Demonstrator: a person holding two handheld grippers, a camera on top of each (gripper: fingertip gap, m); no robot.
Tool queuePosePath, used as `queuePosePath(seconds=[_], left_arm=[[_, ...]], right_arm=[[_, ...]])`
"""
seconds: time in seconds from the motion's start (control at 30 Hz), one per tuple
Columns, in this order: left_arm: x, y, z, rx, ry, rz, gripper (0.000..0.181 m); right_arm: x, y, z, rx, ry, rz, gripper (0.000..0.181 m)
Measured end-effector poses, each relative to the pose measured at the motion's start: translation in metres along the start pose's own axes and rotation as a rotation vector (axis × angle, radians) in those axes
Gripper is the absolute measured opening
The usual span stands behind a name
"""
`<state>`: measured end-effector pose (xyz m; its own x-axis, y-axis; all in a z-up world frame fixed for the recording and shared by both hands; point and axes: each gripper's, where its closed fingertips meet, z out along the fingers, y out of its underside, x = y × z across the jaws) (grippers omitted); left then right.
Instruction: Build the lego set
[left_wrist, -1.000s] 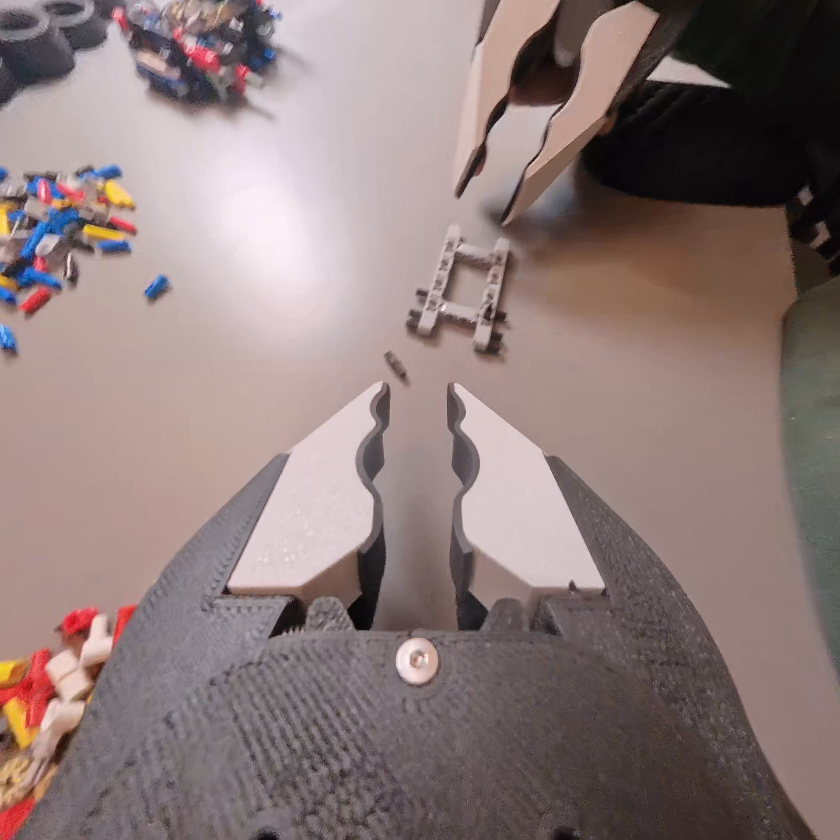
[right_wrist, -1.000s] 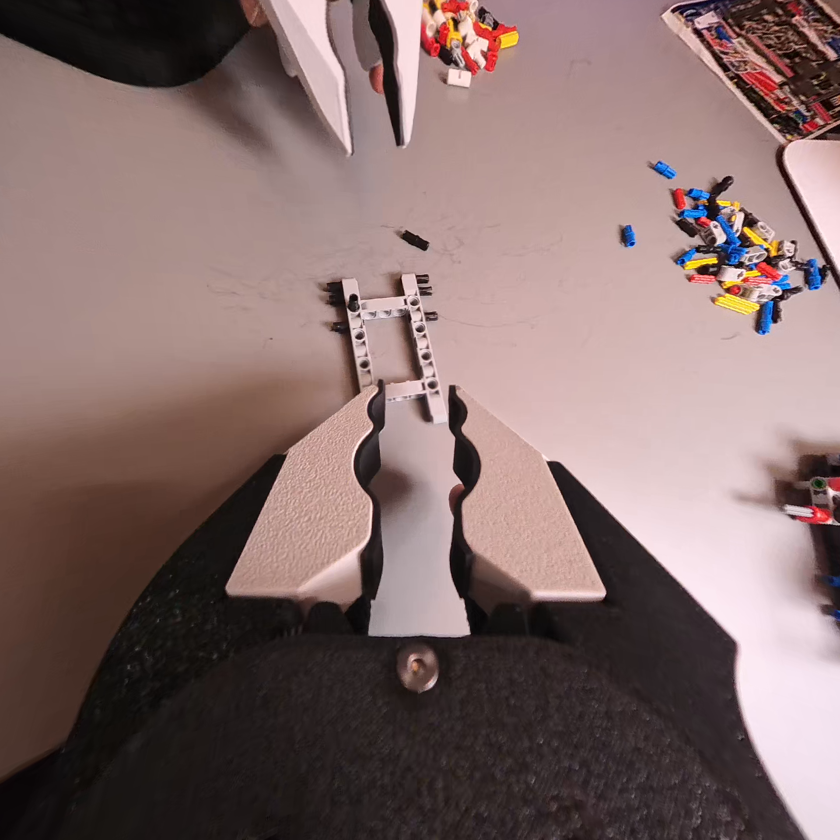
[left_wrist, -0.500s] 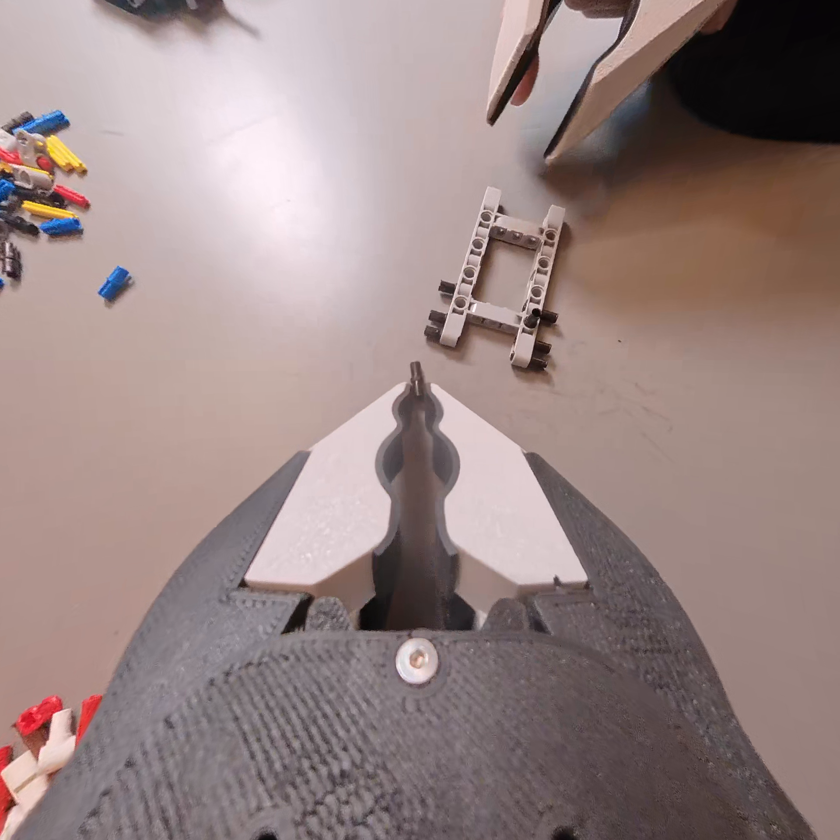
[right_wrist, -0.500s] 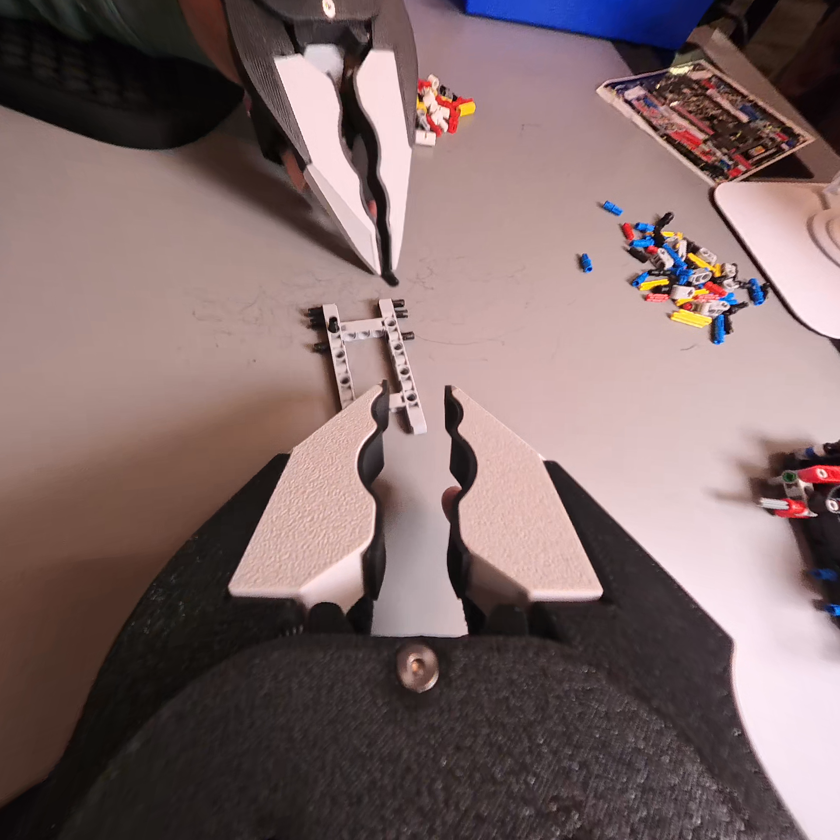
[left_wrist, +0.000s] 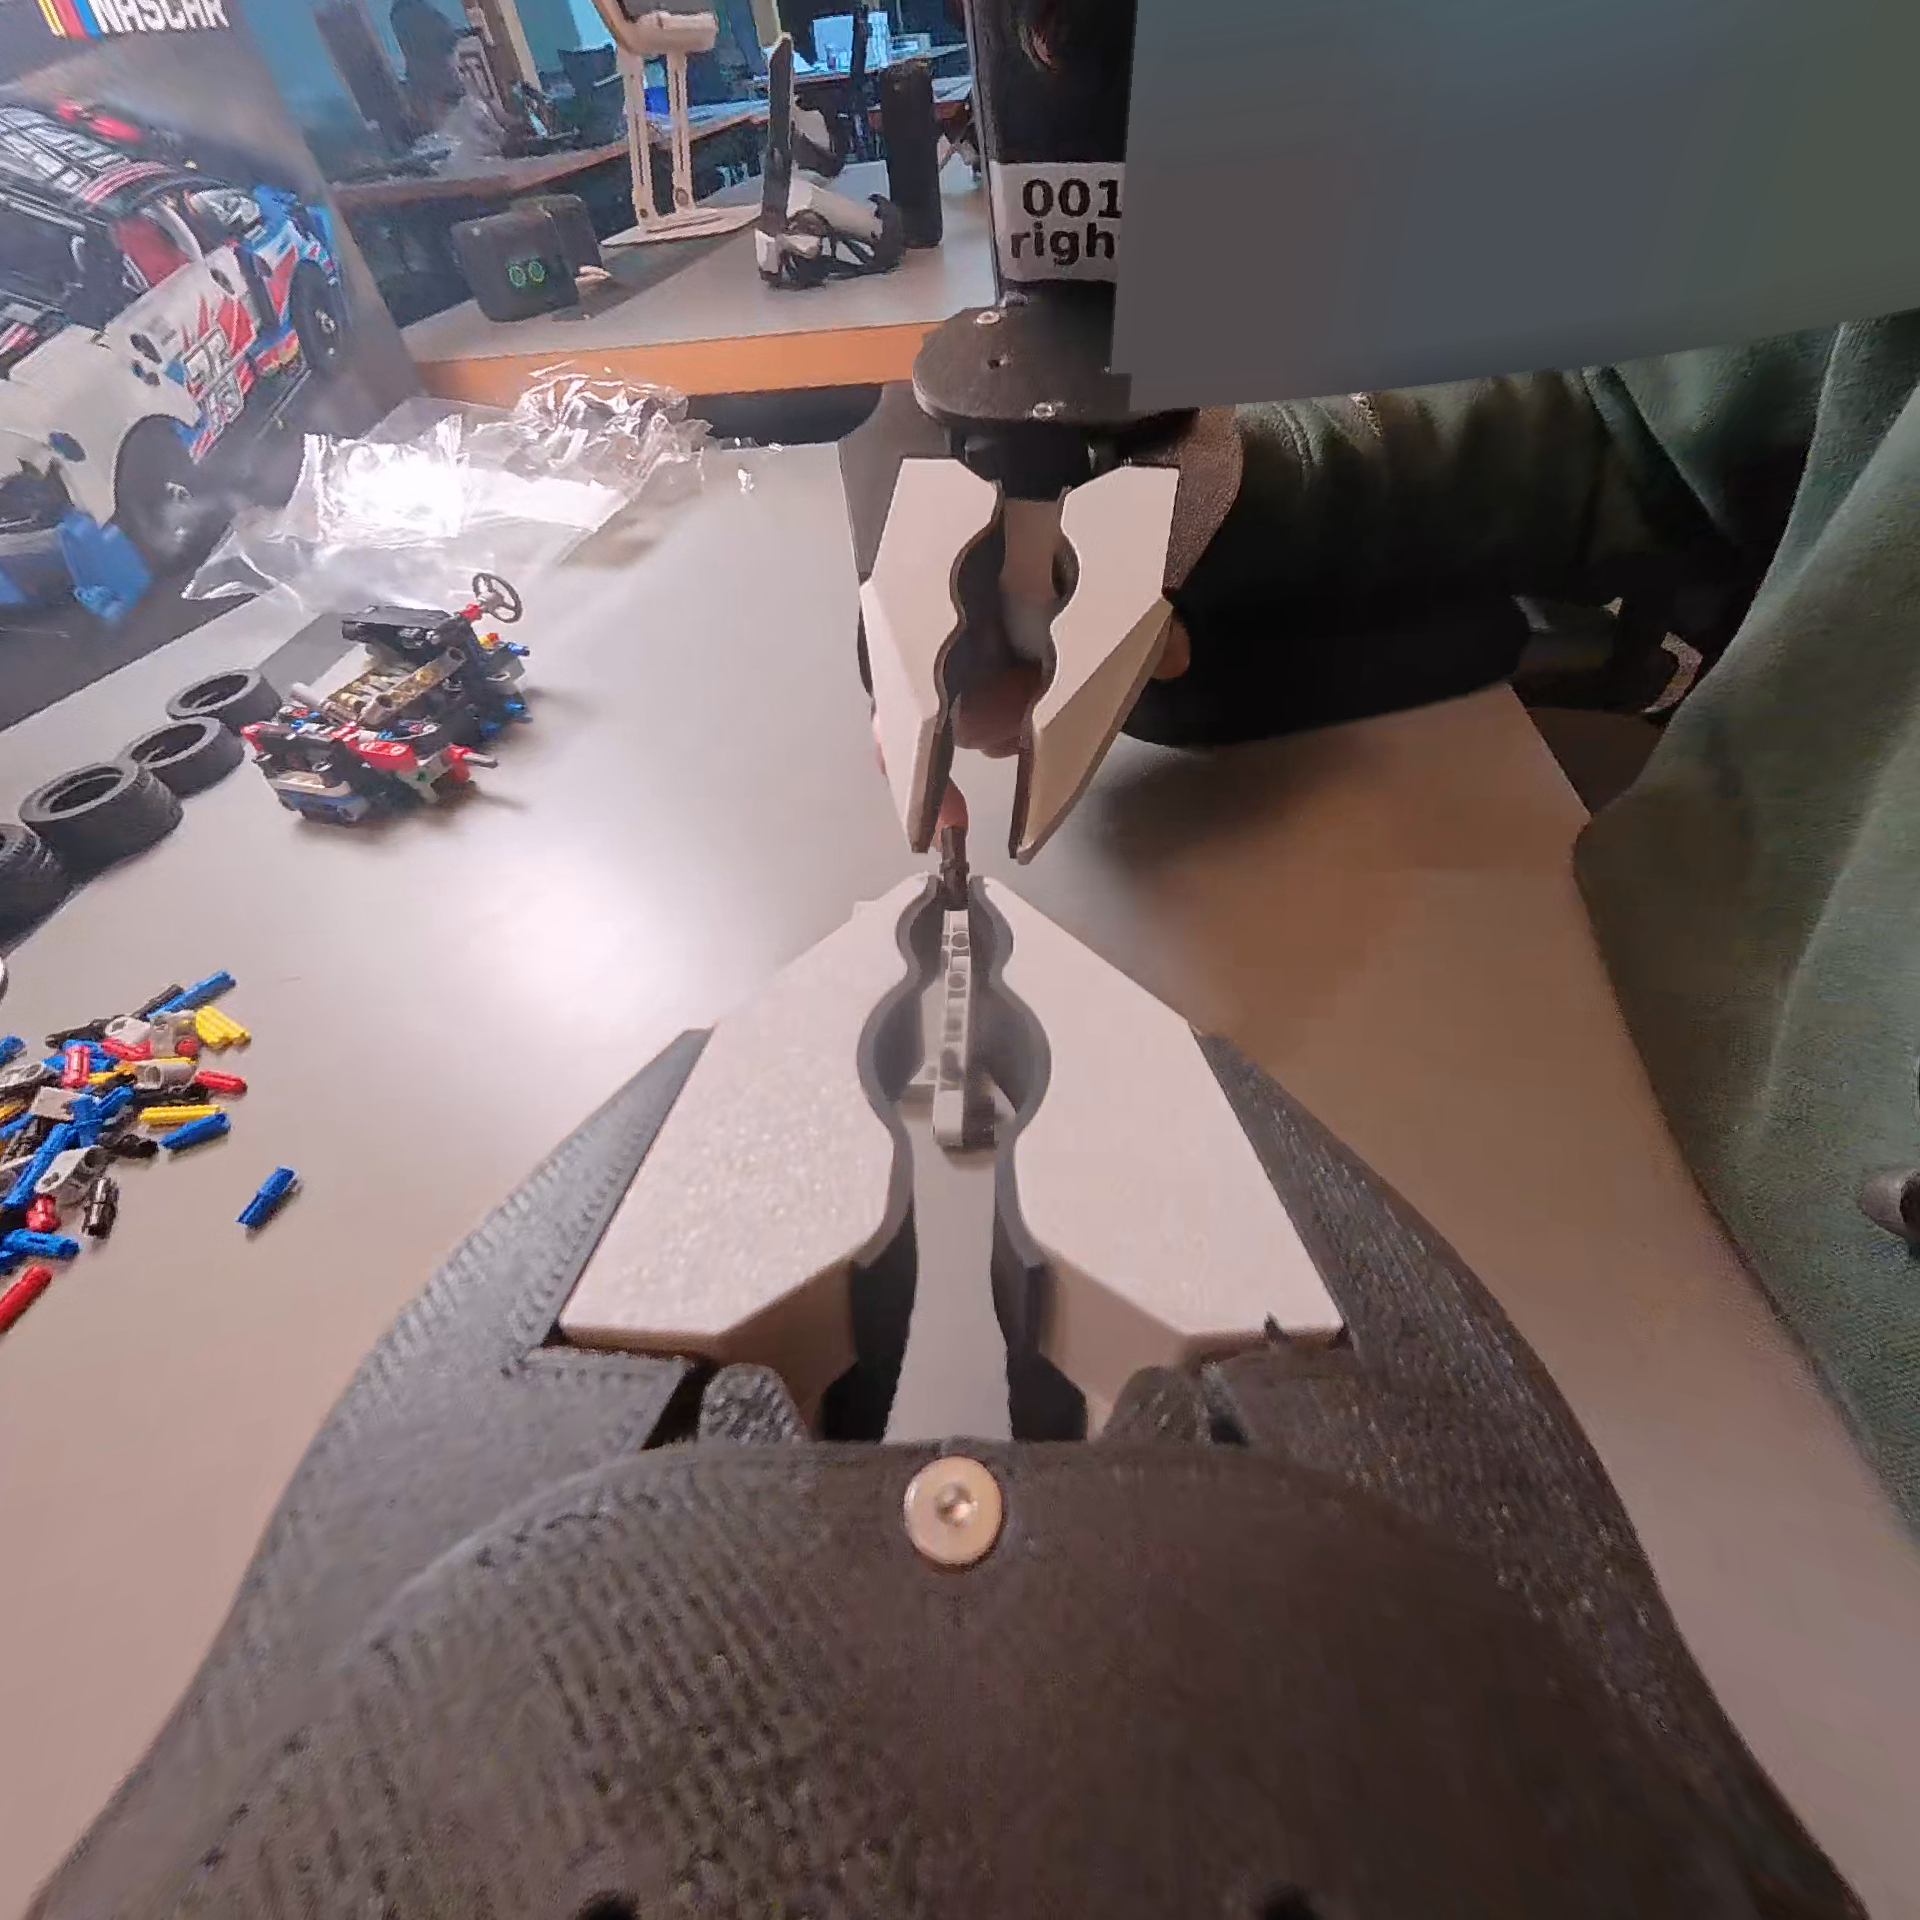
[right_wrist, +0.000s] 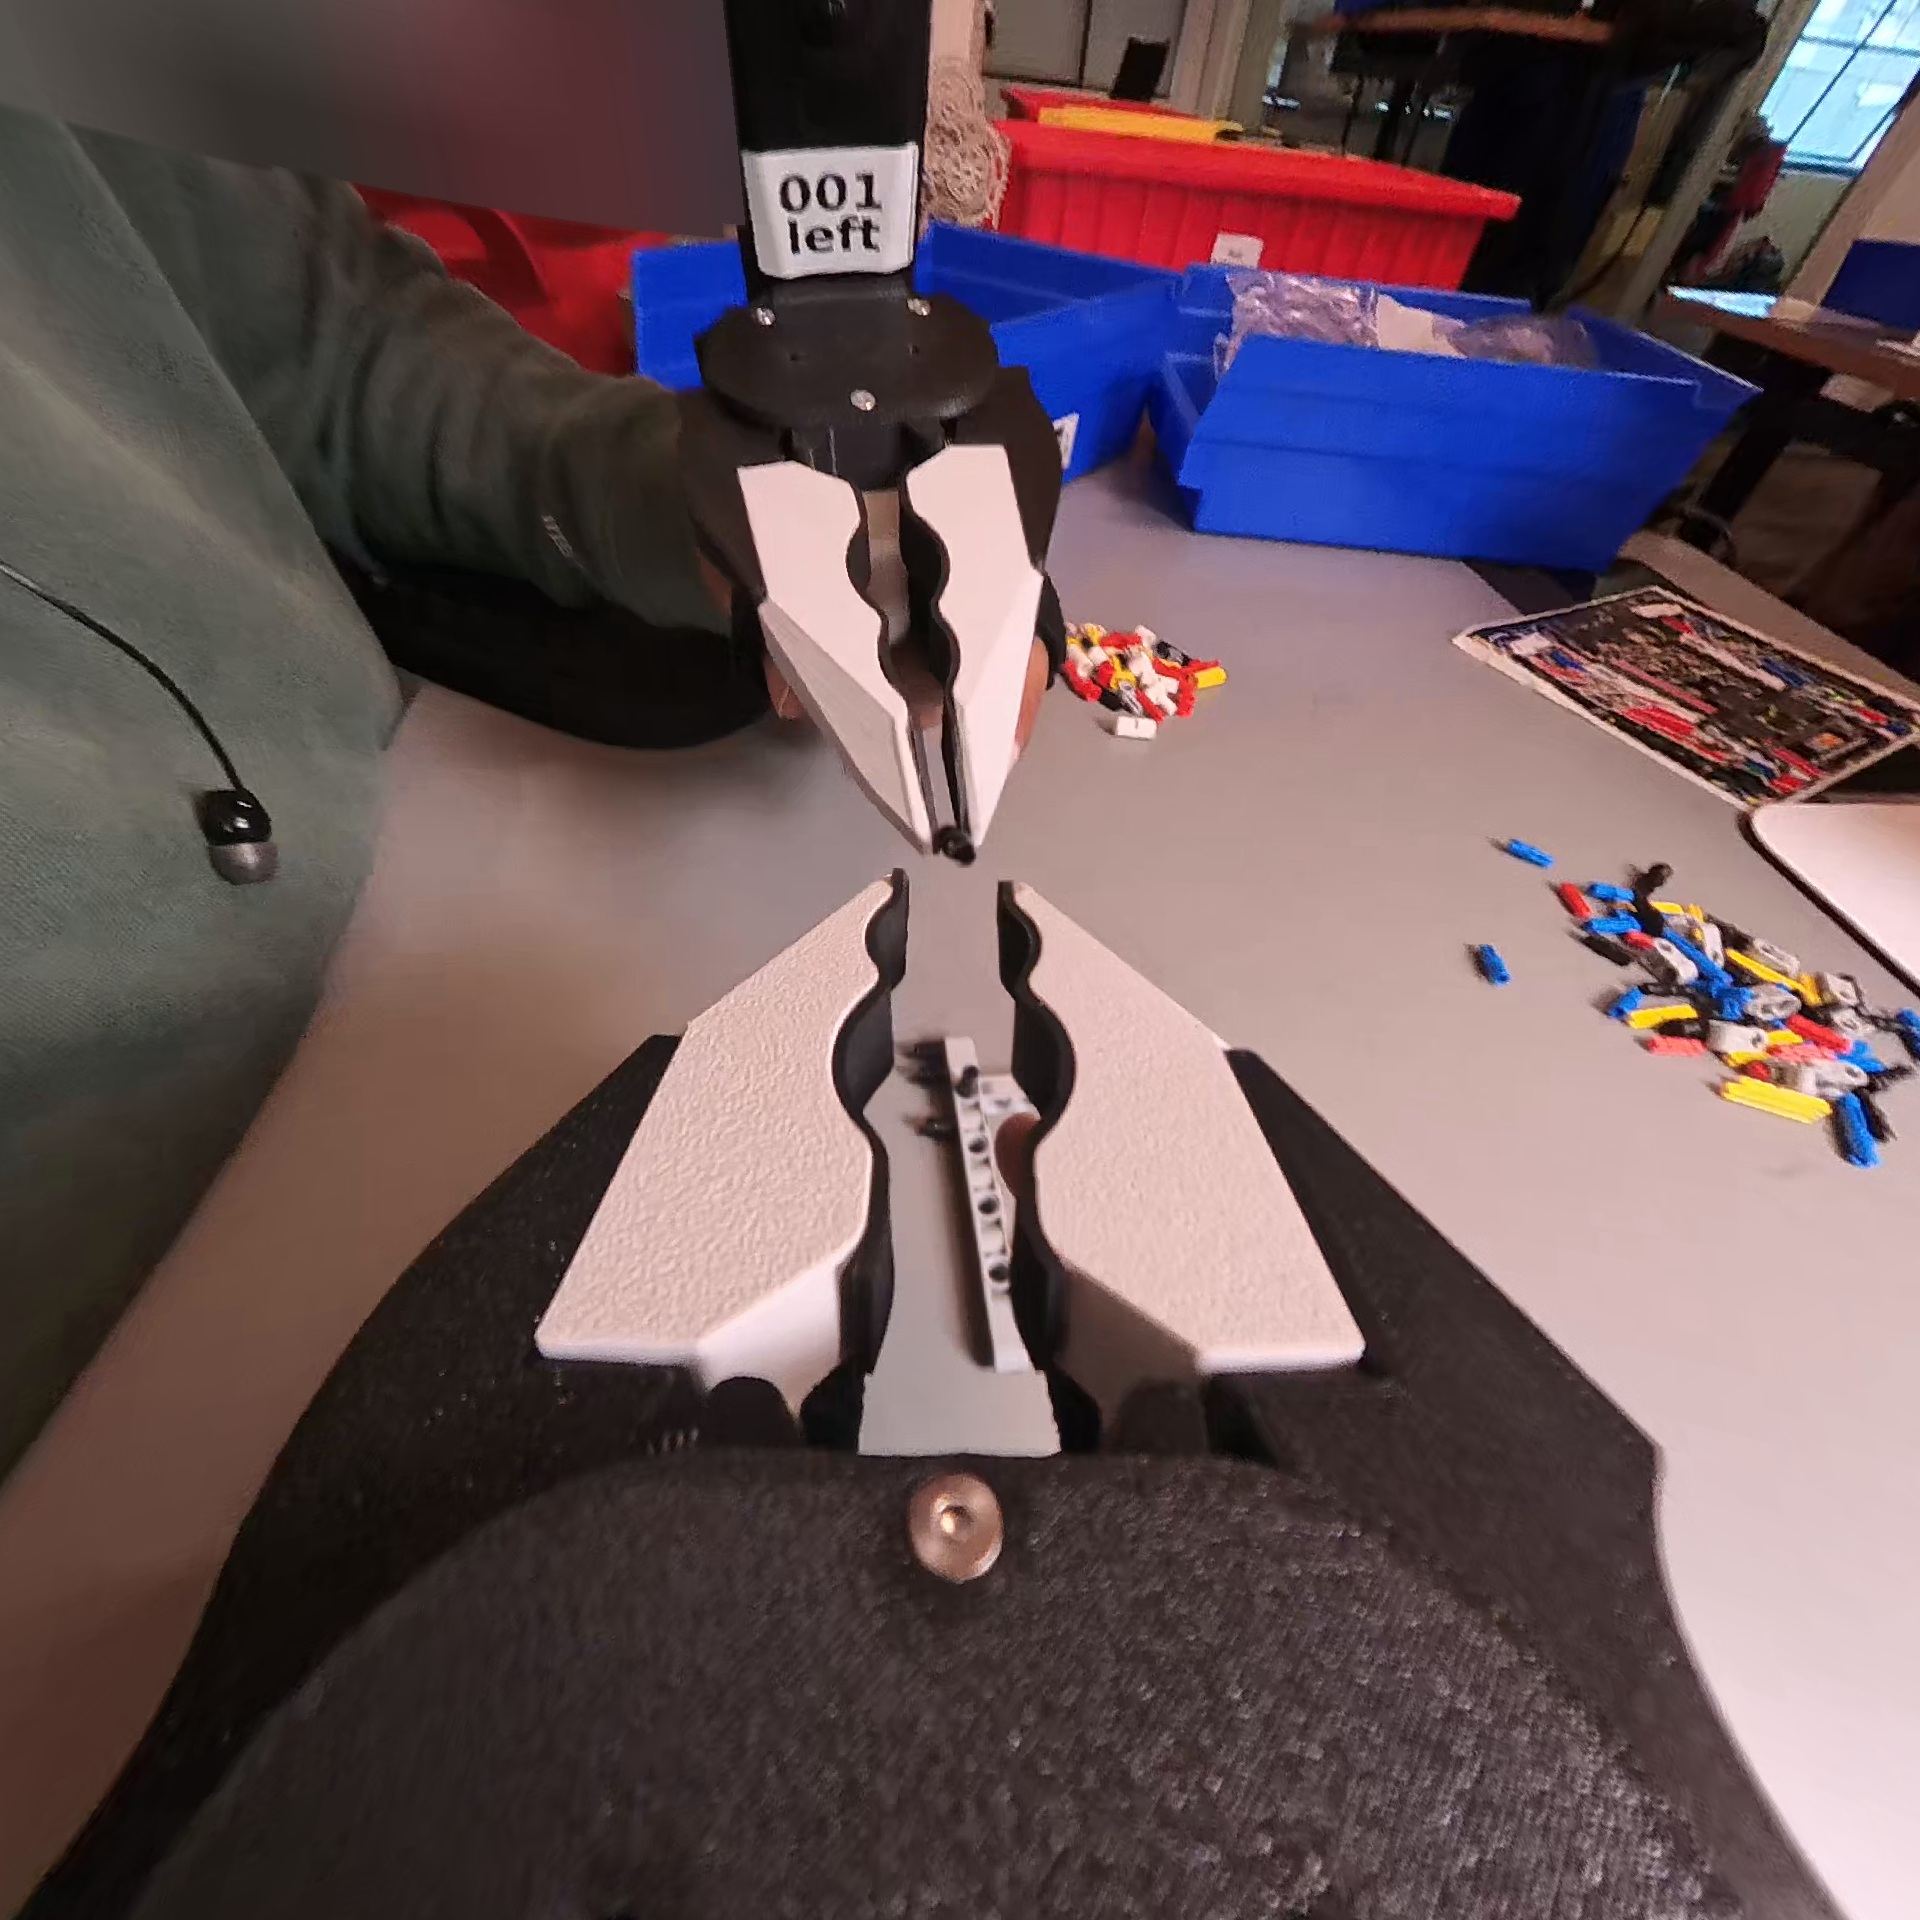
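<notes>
Table carries box with race-car picture, half-built chassis, loose-piece pile, grey frame lying flat below both tongs

Right tongs spread, empty, above frame

Left tongs pressed together, pinching black pin at tips

Pin looks light, stiff, slippery: grip mid-shaft. Frame rigid: hold side beam

Writing on box, handle labels: present, not transcribed

Grey frame mostly hidden behind right tongs.
</notes>
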<state>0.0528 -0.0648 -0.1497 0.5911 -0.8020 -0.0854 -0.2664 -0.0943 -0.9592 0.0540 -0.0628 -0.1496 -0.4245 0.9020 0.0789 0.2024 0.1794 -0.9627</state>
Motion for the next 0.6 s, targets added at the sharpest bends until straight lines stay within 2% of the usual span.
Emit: queuePosePath(seconds=[0.23, 0.43, 0.53, 0.6], left_arm=[[0.010, 0.003, 0.003, -0.016, 0.036, 0.017, 0.001], [0.011, 0.008, 0.004, -0.033, 0.049, 0.002, 0.002], [0.001, 0.026, 0.006, -0.119, 0.028, -0.053, 0.020], [-0.007, 0.044, 0.007, -0.201, 0.014, -0.113, 0.031]], right_arm=[[-0.008, -0.001, 0.004, -0.003, -0.034, -0.011, 0.005], [-0.010, 0.003, 0.006, -0.027, -0.057, 0.000, 0.003], [-0.002, 0.015, 0.005, -0.101, -0.031, 0.002, 0.003], [0.010, 0.028, 0.002, -0.202, -0.006, -0.003, 0.003]])
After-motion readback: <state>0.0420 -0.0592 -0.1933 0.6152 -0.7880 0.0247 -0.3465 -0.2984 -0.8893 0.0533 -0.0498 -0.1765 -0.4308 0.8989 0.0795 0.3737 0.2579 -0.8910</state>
